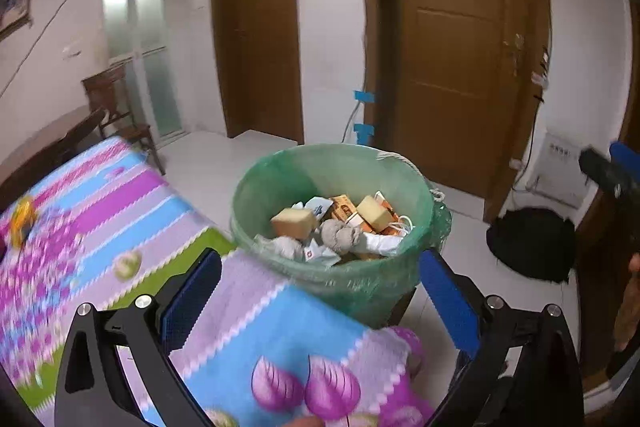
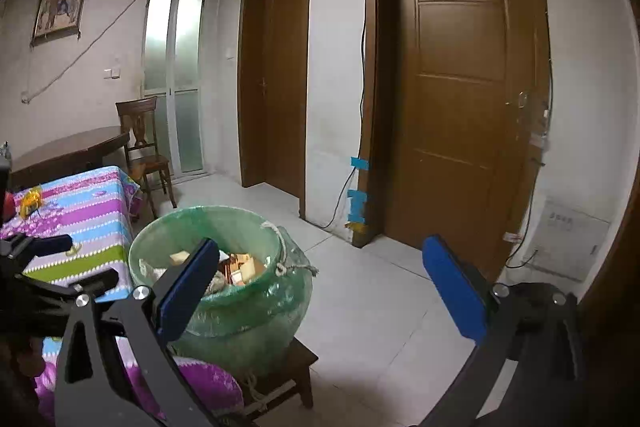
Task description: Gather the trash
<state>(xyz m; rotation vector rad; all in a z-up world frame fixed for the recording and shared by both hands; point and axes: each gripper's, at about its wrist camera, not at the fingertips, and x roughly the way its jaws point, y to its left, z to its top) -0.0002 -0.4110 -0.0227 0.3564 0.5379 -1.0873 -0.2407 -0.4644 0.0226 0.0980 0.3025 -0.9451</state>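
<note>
A bin lined with a green bag (image 1: 280, 167) stands just past the corner of the table, holding yellow sponge blocks (image 1: 294, 221), crumpled paper and orange cartons. My left gripper (image 1: 320, 255) hangs open above the table corner, in front of the bin, with nothing between its blue pads. In the right wrist view the bin (image 2: 248, 311) sits on a low wooden stool (image 2: 298, 357) at lower left. My right gripper (image 2: 320, 243) is open and empty to the right of the bin, over the floor. On the flowered tablecloth (image 1: 100, 211) lie a yellow item (image 1: 22, 221) and a small round pale item (image 1: 127, 264).
Two brown doors (image 2: 452, 99) fill the wall behind the bin, with a cable taped beside them. A wooden chair (image 2: 142, 147) and a dark table (image 2: 68, 147) stand at far left. A black object (image 1: 532, 243) lies on the tiled floor at right, near a white box (image 2: 568, 239).
</note>
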